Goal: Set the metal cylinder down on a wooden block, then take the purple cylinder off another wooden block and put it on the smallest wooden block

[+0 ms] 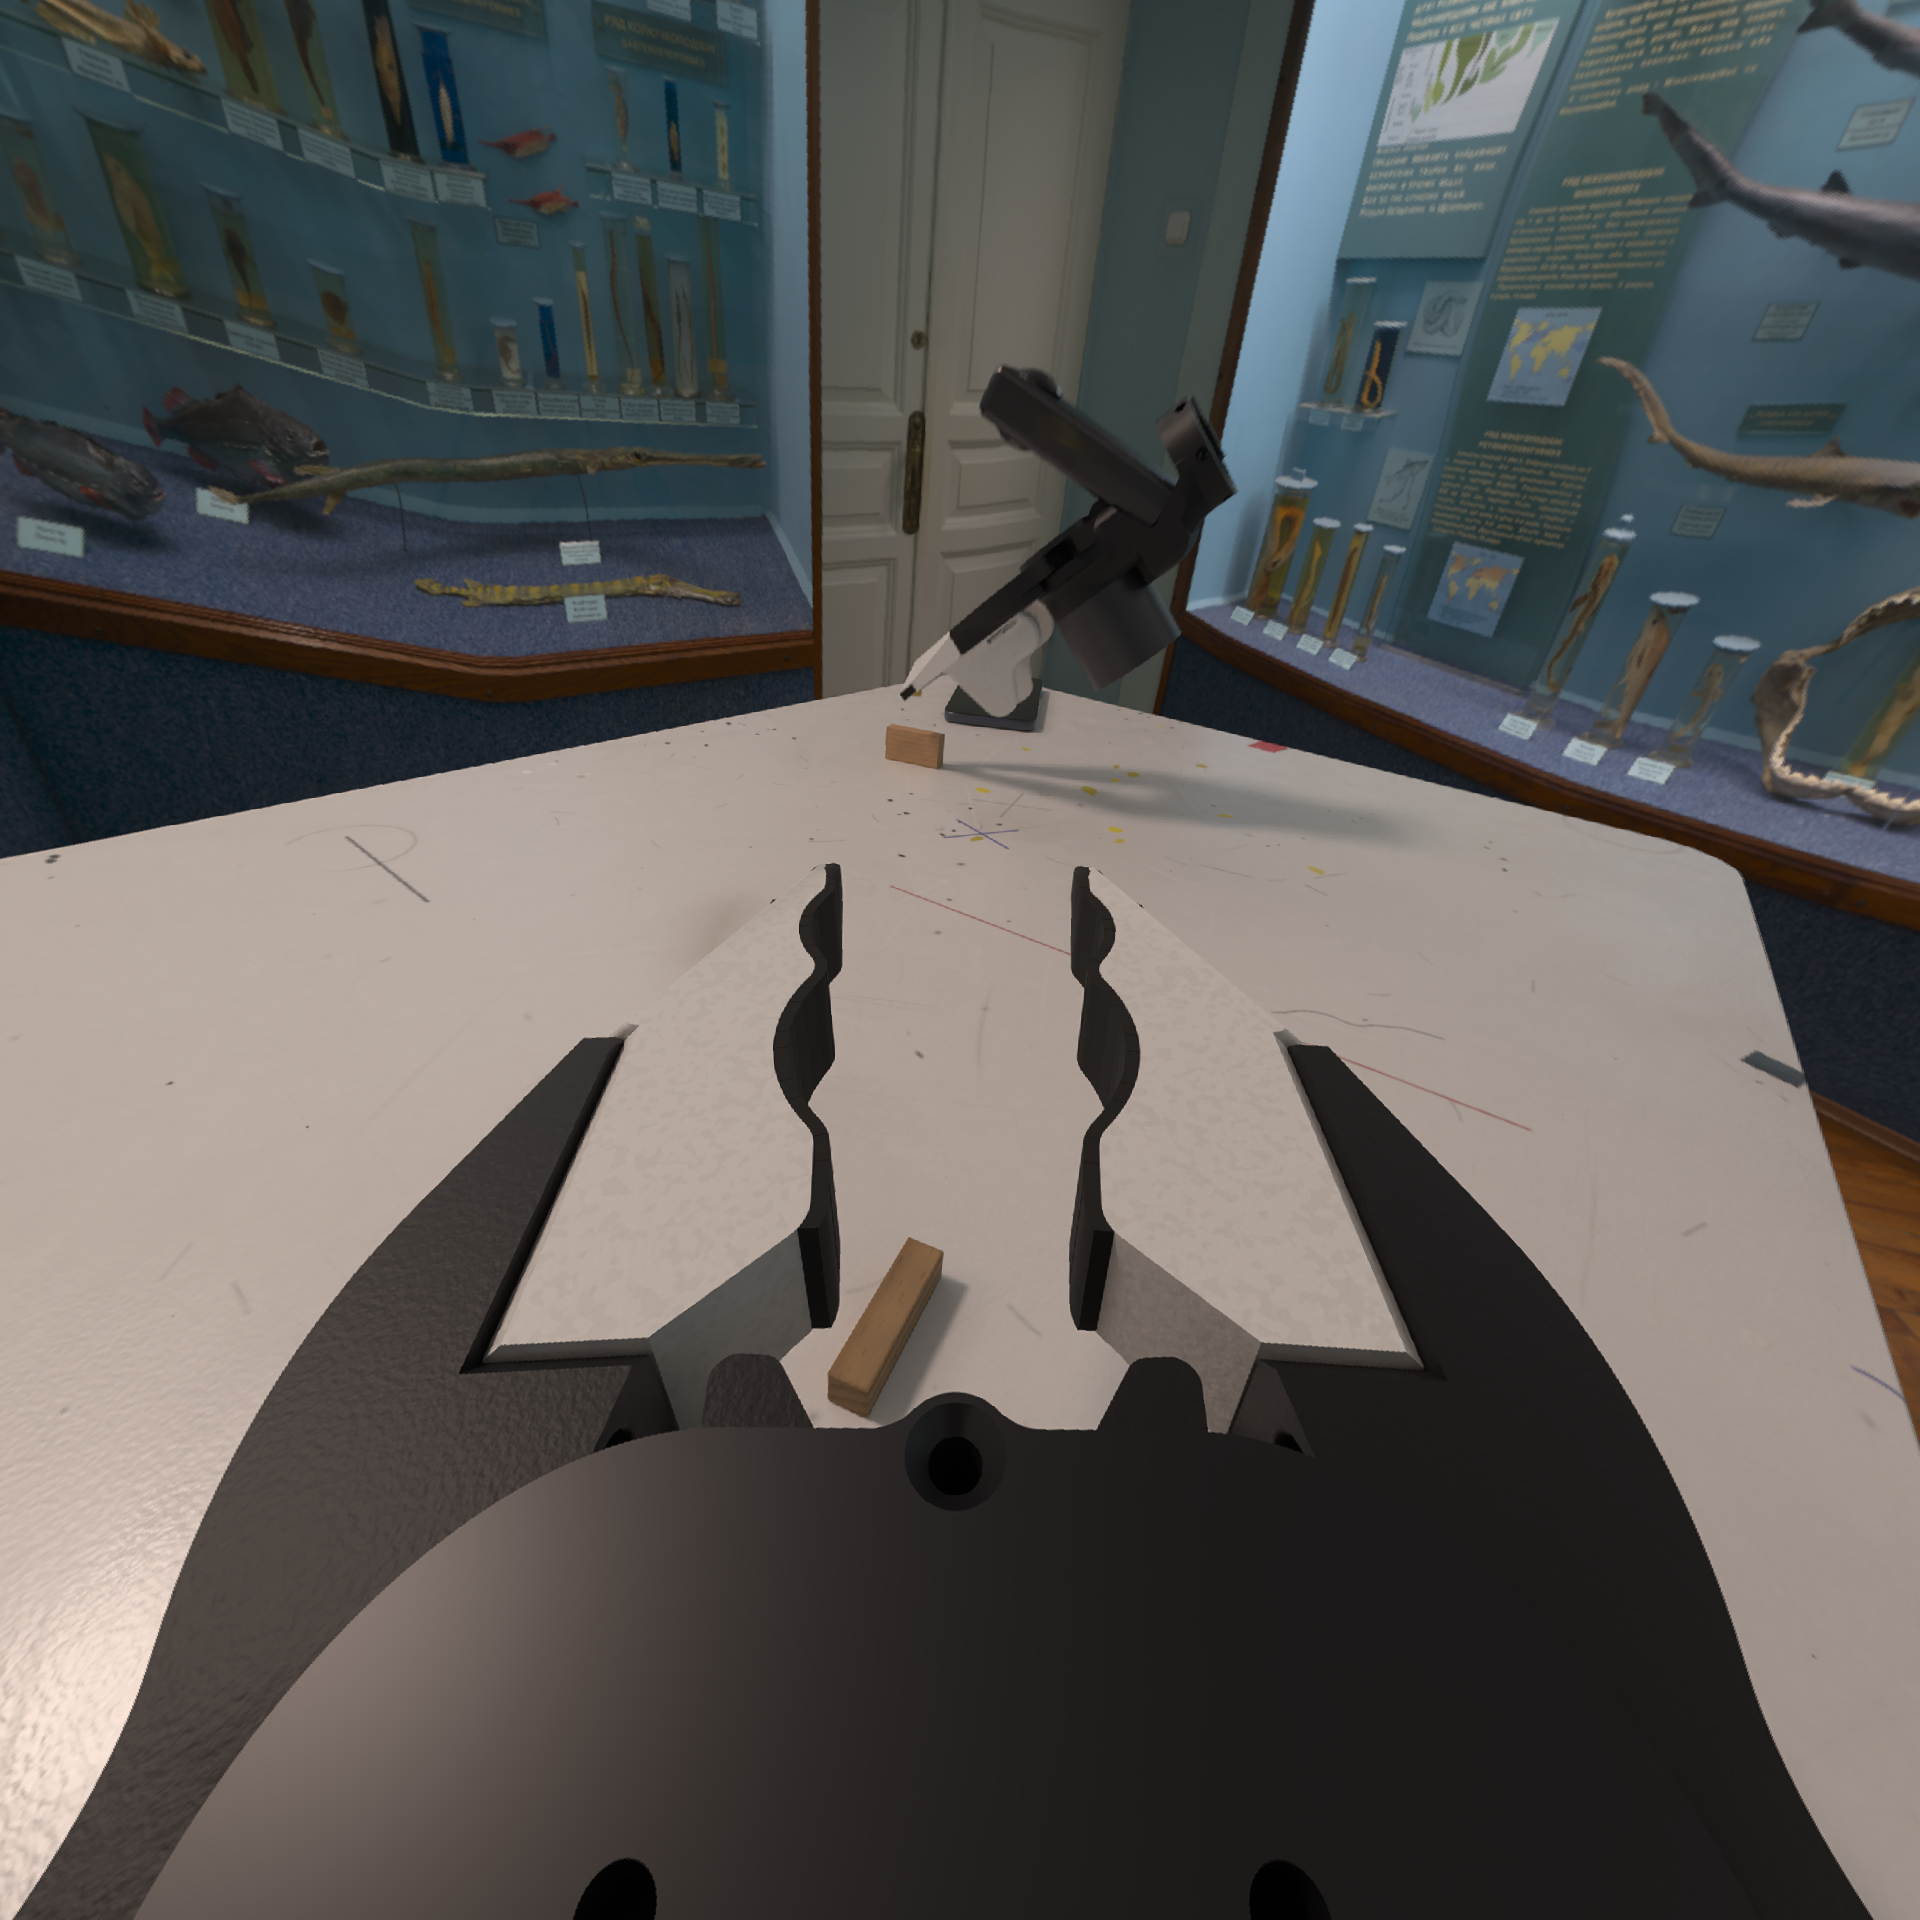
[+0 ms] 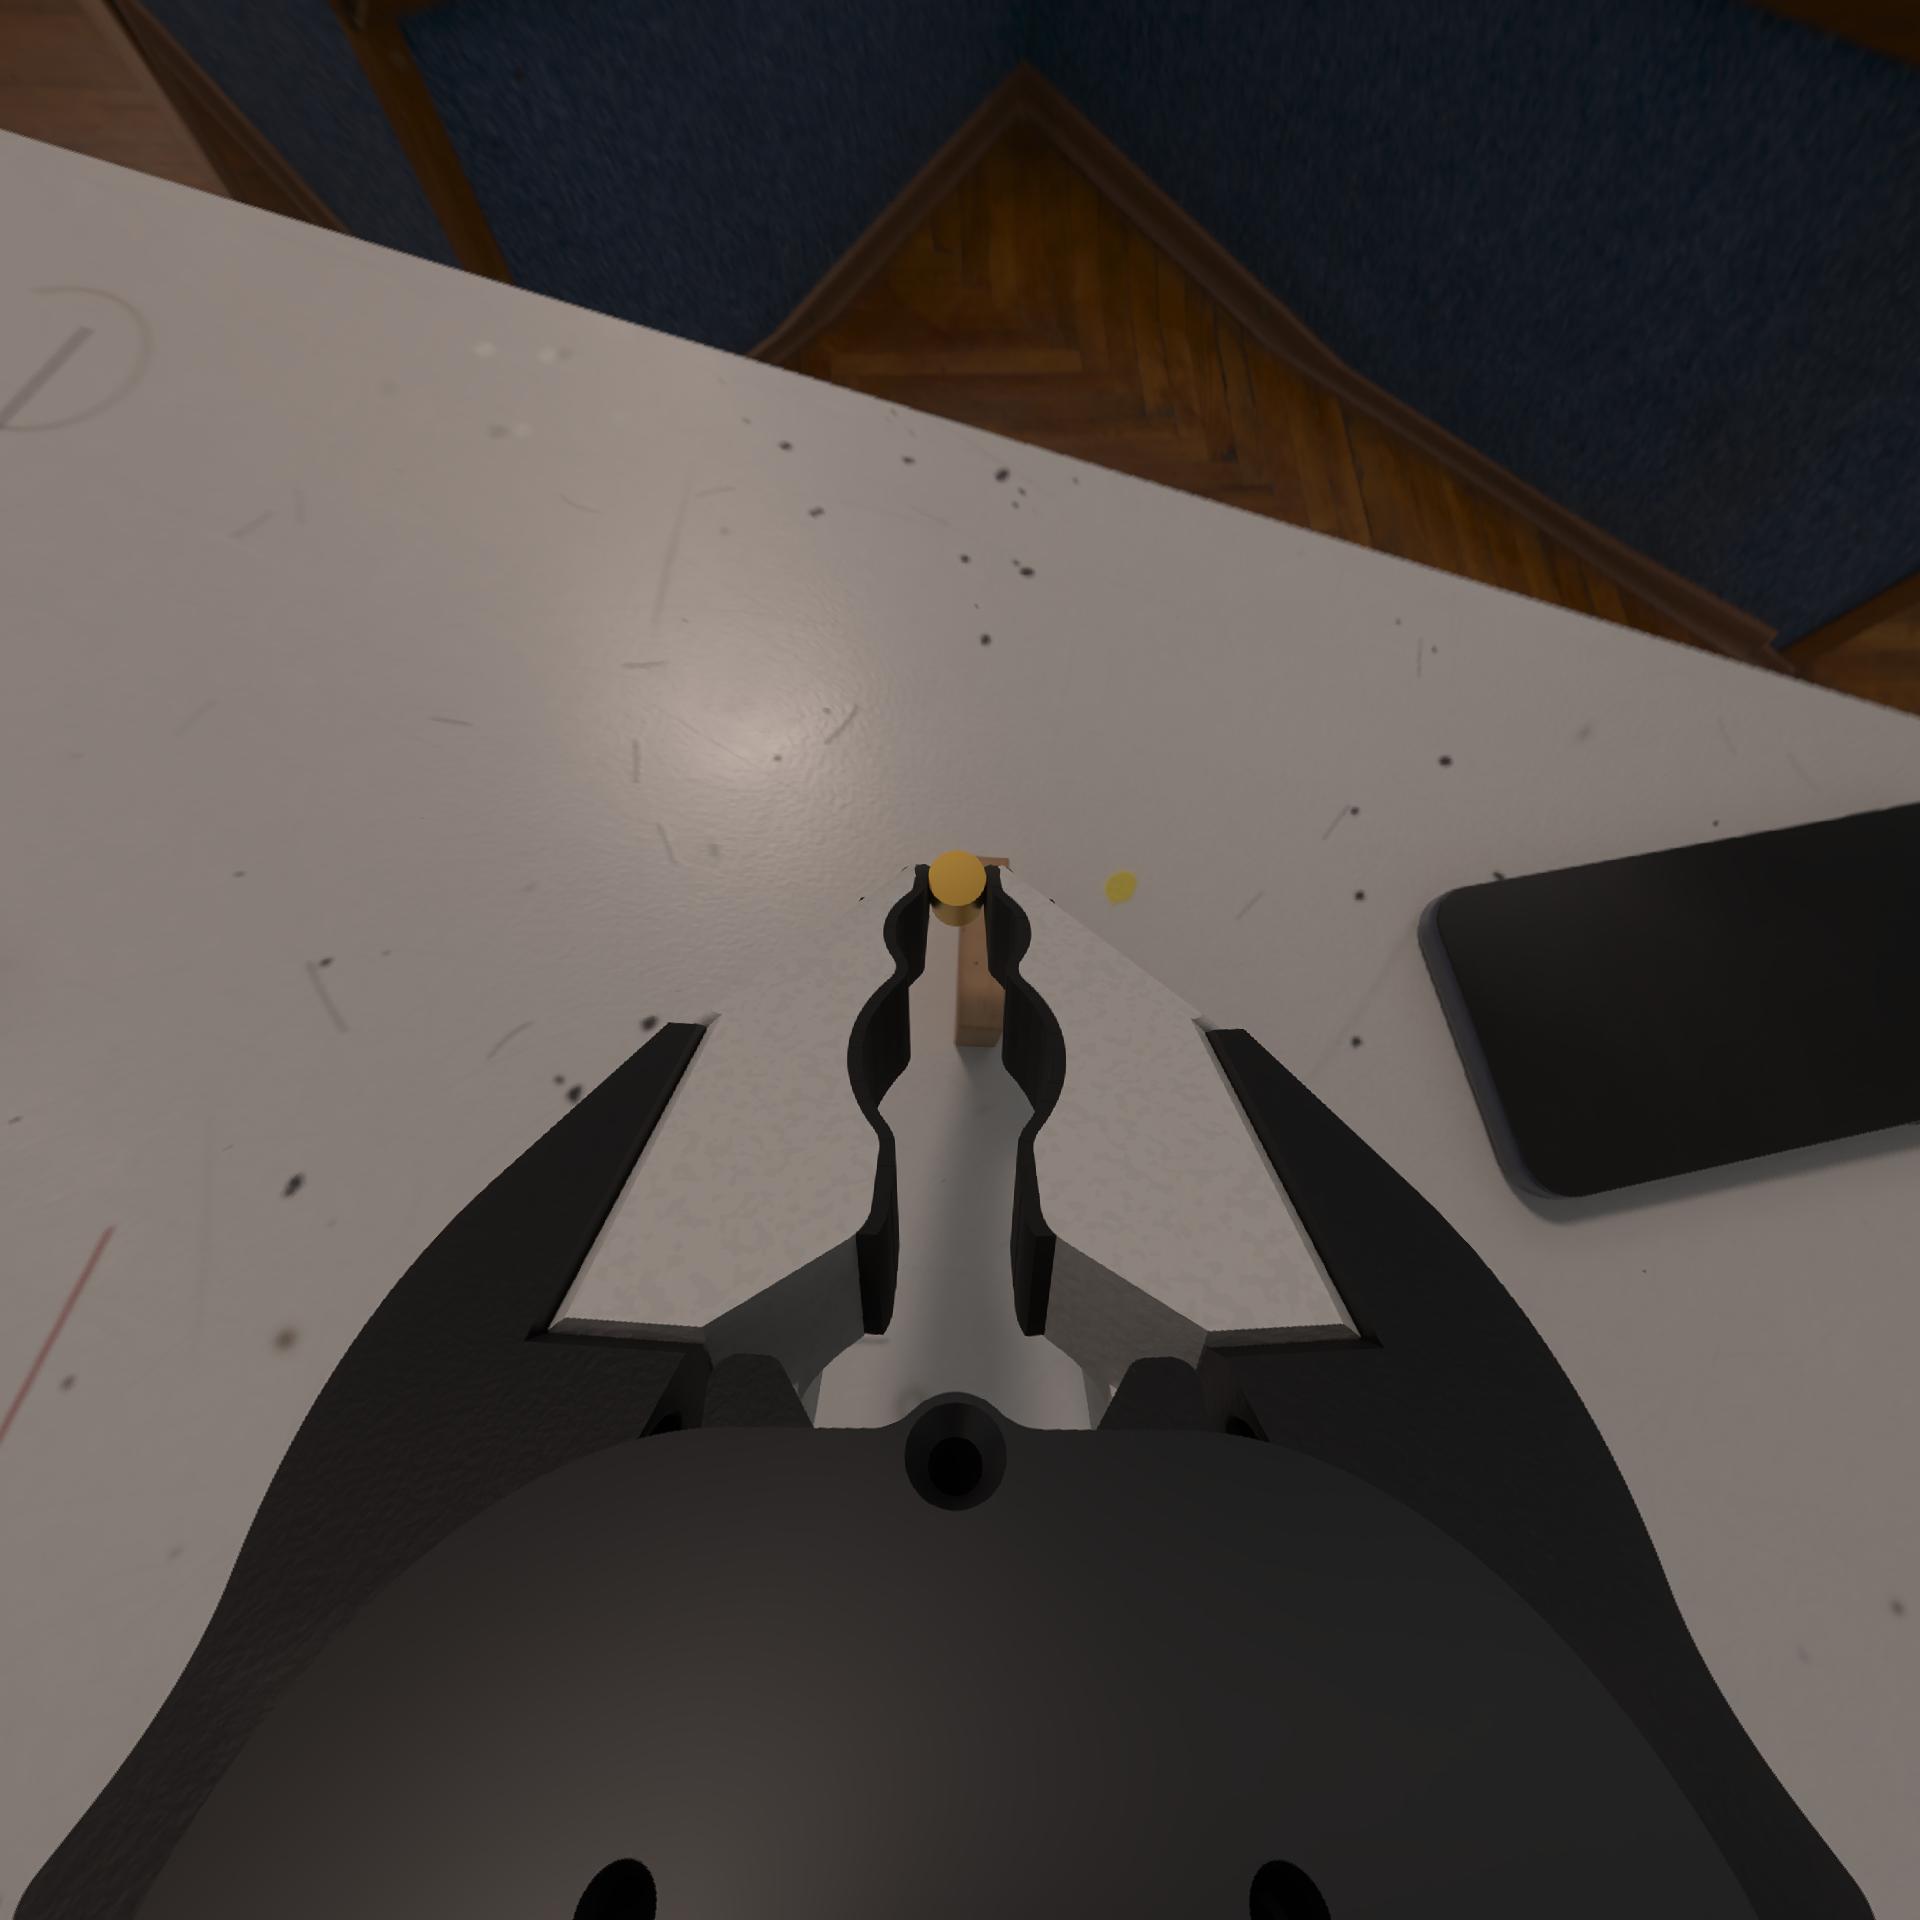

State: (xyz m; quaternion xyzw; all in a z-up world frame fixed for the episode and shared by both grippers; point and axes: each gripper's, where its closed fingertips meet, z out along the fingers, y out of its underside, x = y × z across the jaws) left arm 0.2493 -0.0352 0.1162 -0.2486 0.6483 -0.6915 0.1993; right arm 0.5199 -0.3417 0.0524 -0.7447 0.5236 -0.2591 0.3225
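My right gripper [image 2: 957,902] is shut on a small brass-coloured metal cylinder [image 2: 956,878] at its fingertips, over the far end of a wooden block [image 2: 980,1000] lying on the white table [image 2: 520,727]. I cannot tell whether the cylinder touches the block. In the left wrist view the right gripper [image 1: 910,690] tilts down just behind that block [image 1: 914,746]. My left gripper [image 1: 956,883] is open and empty above the table. A thin wooden block [image 1: 885,1325] lies on the table below, between the bases of its fingers. No purple cylinder is in view.
A flat dark slab [image 2: 1683,997] lies on the table right of the right gripper, and also shows in the left wrist view [image 1: 995,713]. The table's far edge [image 2: 1143,499] runs close beyond the block. Museum display cases [image 1: 416,416] surround the table.
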